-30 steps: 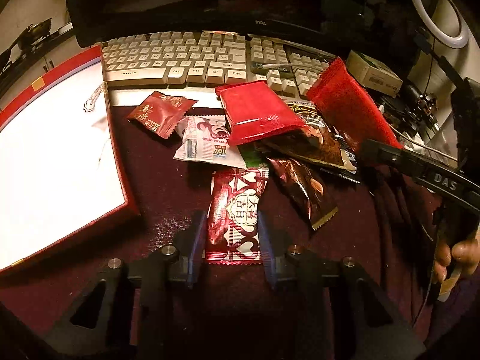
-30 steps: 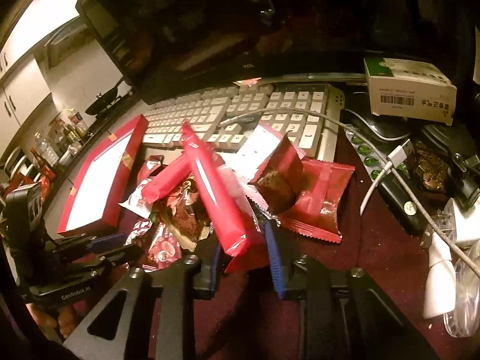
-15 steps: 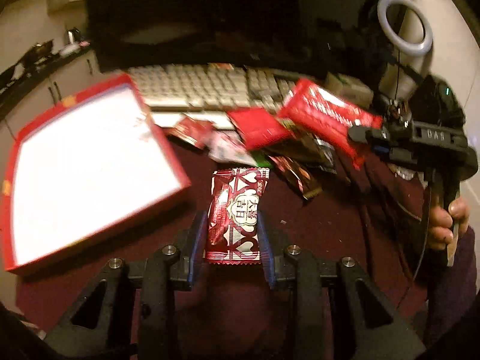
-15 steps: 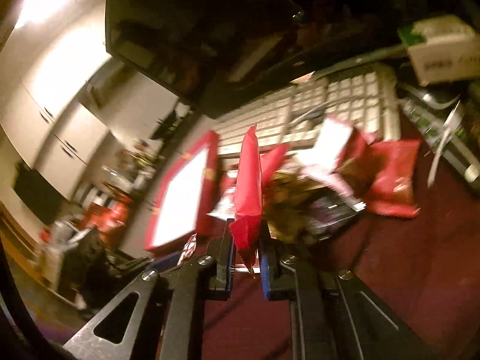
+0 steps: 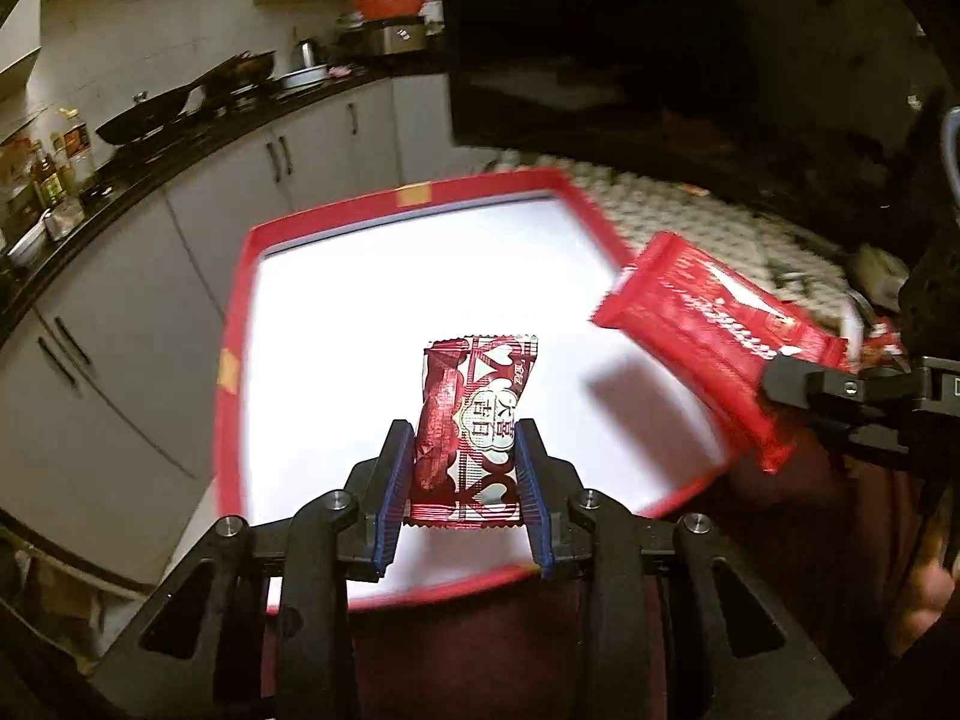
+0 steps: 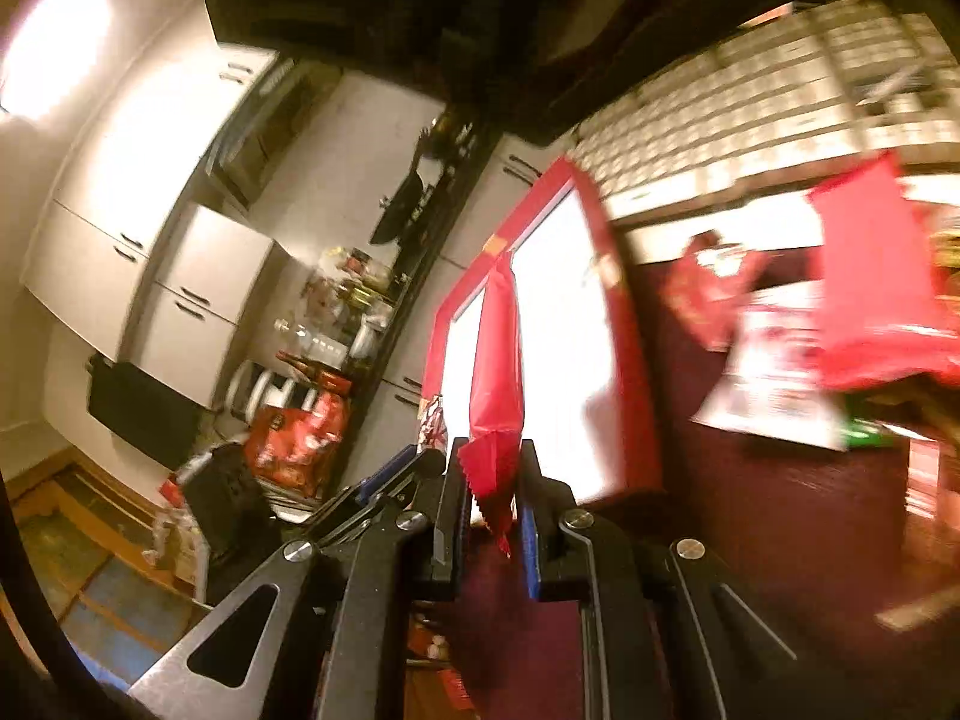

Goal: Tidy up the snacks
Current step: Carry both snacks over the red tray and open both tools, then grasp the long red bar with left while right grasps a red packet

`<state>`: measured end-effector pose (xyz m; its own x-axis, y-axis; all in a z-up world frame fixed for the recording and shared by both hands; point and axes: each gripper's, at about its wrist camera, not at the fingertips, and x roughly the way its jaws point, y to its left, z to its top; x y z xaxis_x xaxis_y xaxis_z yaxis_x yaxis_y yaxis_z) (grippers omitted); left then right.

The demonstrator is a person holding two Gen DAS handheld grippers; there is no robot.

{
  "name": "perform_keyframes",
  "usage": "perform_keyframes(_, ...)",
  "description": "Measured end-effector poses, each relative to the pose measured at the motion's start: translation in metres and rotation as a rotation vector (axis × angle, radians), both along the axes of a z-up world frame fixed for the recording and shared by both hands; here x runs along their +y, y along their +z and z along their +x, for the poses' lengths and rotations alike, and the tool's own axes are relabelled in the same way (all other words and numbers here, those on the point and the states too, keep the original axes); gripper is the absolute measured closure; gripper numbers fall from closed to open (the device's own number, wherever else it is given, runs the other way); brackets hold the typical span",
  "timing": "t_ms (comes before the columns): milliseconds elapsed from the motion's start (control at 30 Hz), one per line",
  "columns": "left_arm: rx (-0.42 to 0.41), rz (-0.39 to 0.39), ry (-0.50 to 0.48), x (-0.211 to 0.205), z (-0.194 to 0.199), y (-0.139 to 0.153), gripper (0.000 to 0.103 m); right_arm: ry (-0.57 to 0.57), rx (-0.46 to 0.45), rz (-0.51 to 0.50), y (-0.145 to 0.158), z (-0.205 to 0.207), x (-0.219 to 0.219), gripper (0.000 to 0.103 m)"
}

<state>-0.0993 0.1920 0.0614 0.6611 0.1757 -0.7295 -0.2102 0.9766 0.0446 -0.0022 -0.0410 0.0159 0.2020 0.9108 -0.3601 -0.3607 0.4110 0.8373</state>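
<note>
Your left gripper (image 5: 462, 480) is clamped on the small red-and-silver heart-patterned candy packet (image 5: 477, 420), which hangs over the white floor of the shallow red-rimmed cardboard box (image 5: 231, 324). The box floor is bare all round the packet, with open room to the far rim and the left rim; its near rim runs just under your fingers (image 5: 390, 492). Your right gripper (image 6: 489, 501) is pinched tight on the tail of the long red foil snack bar (image 5: 702, 336), whose free end reaches over the box's right rim. The remaining pile of loose red snack wrappers (image 6: 864, 300) lies on the dark maroon tabletop (image 6: 750, 510), well clear of the box. A second ago both packets were still down at that pile beside the pale computer keyboard (image 5: 690, 210); both are now lifted and carried across to the box.
</note>
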Motion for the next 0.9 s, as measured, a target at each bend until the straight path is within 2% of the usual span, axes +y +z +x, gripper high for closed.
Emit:
perform_keyframes(100, 0.038, 0.000, 0.046, 0.016, 0.003, -0.010, 0.070, -0.011, 0.021, -0.052, -0.007, 0.008, 0.041, 0.085)
perform_keyframes(167, 0.037, -0.009, 0.060, 0.024, -0.003, -0.013, 0.070, -0.061, 0.022, -0.140, -0.014, 0.012, 0.060, 0.073)
perform_keyframes(233, 0.030, -0.006, 0.064, 0.026, -0.008, -0.013, 0.070, -0.093, 0.022, -0.197, -0.021, 0.015, 0.064, 0.072)
perform_keyframes(267, 0.021, -0.010, 0.064, 0.028, -0.012, -0.012, 0.070, -0.100, 0.003, -0.212, -0.020, 0.014, 0.064, 0.066)
perform_keyframes(300, 0.017, -0.015, 0.063, 0.028, -0.013, -0.012, 0.068, -0.101, 0.001, -0.224, -0.019, 0.012, 0.065, 0.065)
perform_keyframes(367, 0.003, -0.036, 0.063, 0.029, -0.019, -0.010, 0.060, -0.077, 0.014, -0.248, -0.020, 0.010, 0.066, 0.064)
perform_keyframes(567, -0.033, -0.047, 0.037, 0.024, -0.037, 0.000, 0.059, 0.006, 0.039, -0.423, -0.018, -0.011, 0.082, 0.054)
perform_keyframes(633, -0.043, -0.047, 0.034, 0.024, -0.043, 0.003, 0.059, 0.047, 0.082, -0.430, -0.018, -0.022, 0.088, 0.049)
perform_keyframes(767, -0.070, -0.050, 0.032, 0.023, -0.056, 0.012, 0.059, 0.128, 0.136, -0.375, -0.022, -0.047, 0.086, 0.048)
perform_keyframes(833, -0.082, -0.051, 0.018, 0.019, -0.058, 0.017, 0.059, 0.143, 0.102, -0.342, -0.015, -0.059, 0.073, 0.048)
perform_keyframes(900, -0.089, -0.047, -0.001, 0.010, -0.059, 0.020, 0.057, 0.112, 0.044, -0.297, 0.001, -0.064, 0.046, 0.048)
